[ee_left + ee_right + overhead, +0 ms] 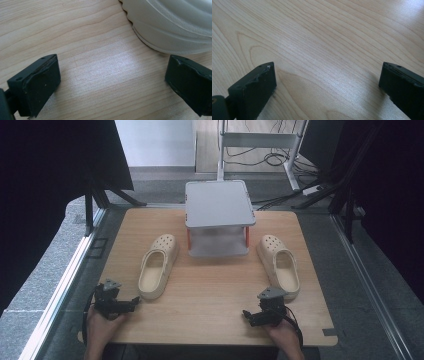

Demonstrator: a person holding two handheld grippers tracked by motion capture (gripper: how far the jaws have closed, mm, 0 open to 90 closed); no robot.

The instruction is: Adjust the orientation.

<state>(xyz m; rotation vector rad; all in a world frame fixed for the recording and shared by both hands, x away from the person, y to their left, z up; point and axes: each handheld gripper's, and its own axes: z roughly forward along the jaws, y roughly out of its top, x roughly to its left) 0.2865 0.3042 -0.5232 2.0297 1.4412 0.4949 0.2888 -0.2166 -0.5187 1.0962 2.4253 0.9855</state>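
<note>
Two cream clogs lie on the wooden table (210,290). The left clog (158,264) is left of centre with its toe pointing away; its heel rim (172,27) shows at the top right of the left gripper view. The right clog (279,265) lies right of centre. My left gripper (131,303) rests near the front left edge, just beside the left clog's heel, jaws wide apart over bare wood (110,72). My right gripper (249,316) sits near the front right, just in front of the right clog's heel, open with only wood (324,72) between its fingers.
A grey two-tier shelf (219,204) with orange posts stands at the table's far middle, between the clogs' toes. Dark curtains flank the table. A metal frame and cables (270,155) lie on the floor beyond.
</note>
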